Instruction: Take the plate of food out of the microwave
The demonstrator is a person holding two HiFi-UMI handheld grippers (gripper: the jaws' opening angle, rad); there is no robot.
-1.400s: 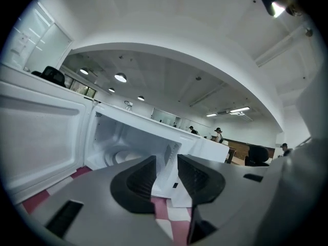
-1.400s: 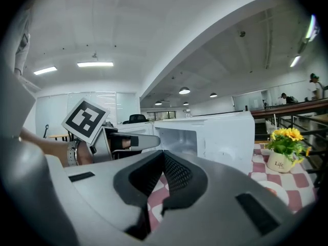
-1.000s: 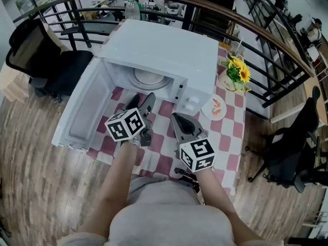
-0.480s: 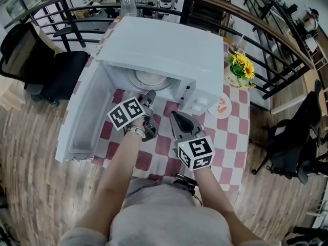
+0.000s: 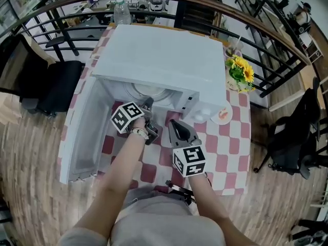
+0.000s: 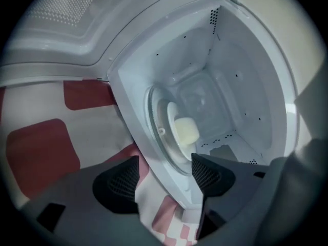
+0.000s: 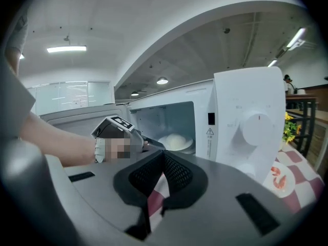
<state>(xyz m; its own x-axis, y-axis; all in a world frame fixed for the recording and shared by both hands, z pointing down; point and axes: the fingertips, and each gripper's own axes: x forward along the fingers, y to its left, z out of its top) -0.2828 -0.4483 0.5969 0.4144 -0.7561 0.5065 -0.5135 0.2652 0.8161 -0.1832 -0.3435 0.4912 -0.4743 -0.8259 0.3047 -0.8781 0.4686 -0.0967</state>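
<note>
Left tool at microwave, jaws spreading, empty
Its view showed the plate bearing food, unclear from the head view; right tool was pressed together.

No wording is legible: the microwave control panel carries a triangular warning symbol and faint print above its dial, possibly setting marks, while the left cube and right cube bear only black-and-white square markers.
</note>
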